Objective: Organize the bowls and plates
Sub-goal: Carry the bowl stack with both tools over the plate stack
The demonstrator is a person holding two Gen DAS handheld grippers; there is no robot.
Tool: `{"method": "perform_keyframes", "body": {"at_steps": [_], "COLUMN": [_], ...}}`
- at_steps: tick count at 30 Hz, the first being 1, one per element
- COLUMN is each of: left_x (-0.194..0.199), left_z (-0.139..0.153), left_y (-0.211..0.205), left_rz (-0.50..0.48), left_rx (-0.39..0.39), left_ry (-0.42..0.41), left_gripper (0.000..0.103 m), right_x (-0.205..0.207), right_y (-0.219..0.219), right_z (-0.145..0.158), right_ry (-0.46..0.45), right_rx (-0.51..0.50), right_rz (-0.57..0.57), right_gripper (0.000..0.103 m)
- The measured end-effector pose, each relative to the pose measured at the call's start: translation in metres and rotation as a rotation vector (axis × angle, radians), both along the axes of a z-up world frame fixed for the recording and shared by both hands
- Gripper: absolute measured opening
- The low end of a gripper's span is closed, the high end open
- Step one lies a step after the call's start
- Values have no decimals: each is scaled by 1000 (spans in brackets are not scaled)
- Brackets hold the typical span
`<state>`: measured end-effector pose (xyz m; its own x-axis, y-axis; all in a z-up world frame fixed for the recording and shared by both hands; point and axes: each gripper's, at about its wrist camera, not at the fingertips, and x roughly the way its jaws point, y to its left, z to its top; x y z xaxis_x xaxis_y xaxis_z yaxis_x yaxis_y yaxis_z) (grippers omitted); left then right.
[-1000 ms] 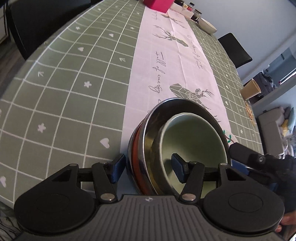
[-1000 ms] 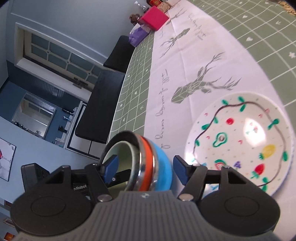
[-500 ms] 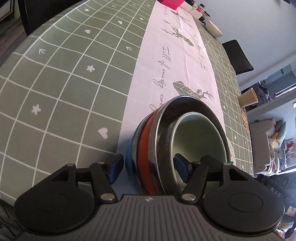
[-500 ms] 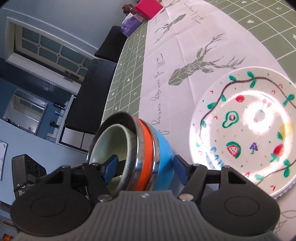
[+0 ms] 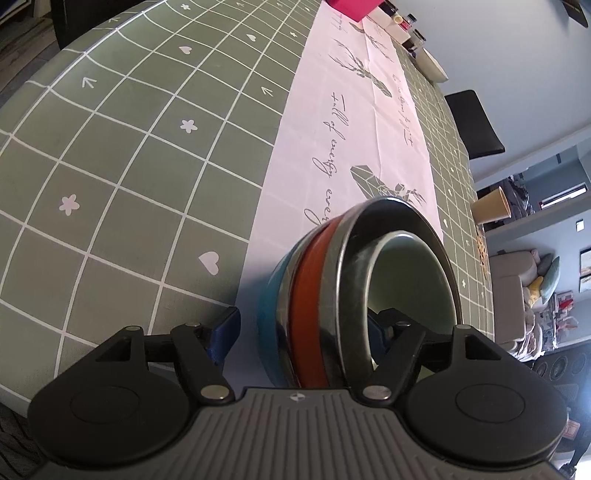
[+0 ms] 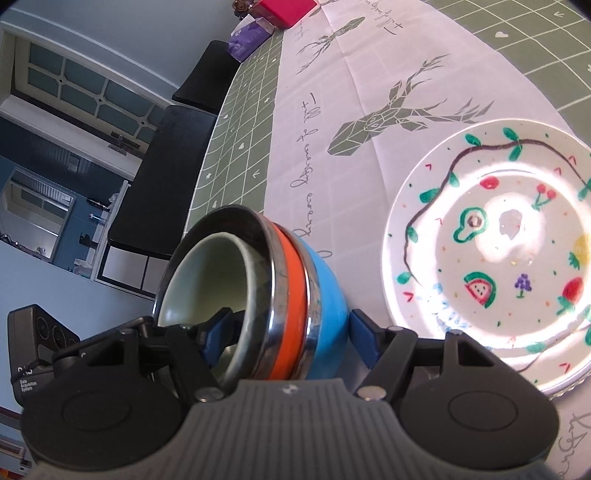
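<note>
Between both tongs: nested bowl stack [image 5: 332,295], tilted on side; left tongs [image 5: 301,332] opening, right tongs [image 6: 288,334] opening, neither pressing; fruit-painted plate [image 6: 491,254] just beside right tongs.

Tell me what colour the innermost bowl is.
Pale green innermost bowl, clearest in the right wrist view.

Wide bare green cloth [image 5: 122,177] from 9 to 12 o'clock of the stacked bowls [image 5: 354,295] in the left view, lots of room to pass. Blocked at 2 o'clock by a paper cup [image 5: 493,205], and far off at 12 by a pink box [image 5: 354,8] and little jars. In the right view, a painted plate [image 6: 495,258] close at 3 o'clock, only a thin gap between.
</note>
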<state>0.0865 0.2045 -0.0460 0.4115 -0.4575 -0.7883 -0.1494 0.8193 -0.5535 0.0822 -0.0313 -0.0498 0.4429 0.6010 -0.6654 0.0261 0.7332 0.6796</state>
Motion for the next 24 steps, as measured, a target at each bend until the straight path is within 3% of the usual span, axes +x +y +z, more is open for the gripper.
{"method": "perform_keyframes", "body": {"at_steps": [3, 4, 5, 24], "left_x": [0, 0, -1, -2], "left_z": [2, 4, 6, 13], "left_y": [-1, -2, -4, -9], "left_rz": [-7, -11, -13, -10], "left_rx": [5, 3, -1, 43], "left_ry": [-11, -18, -24, -32], "left_gripper": [78, 68, 64, 62], "right_x": [2, 2, 2, 2], "right_y": [1, 1, 0, 3], "right_z": [-1, -1, -2, -1], "right_ry": [4, 16, 24, 56], "right_rx": [-12, -27, -41, -37], "right_rz": [-4, -16, -26, -61], "right_gripper": [67, 59, 52, 49]}}
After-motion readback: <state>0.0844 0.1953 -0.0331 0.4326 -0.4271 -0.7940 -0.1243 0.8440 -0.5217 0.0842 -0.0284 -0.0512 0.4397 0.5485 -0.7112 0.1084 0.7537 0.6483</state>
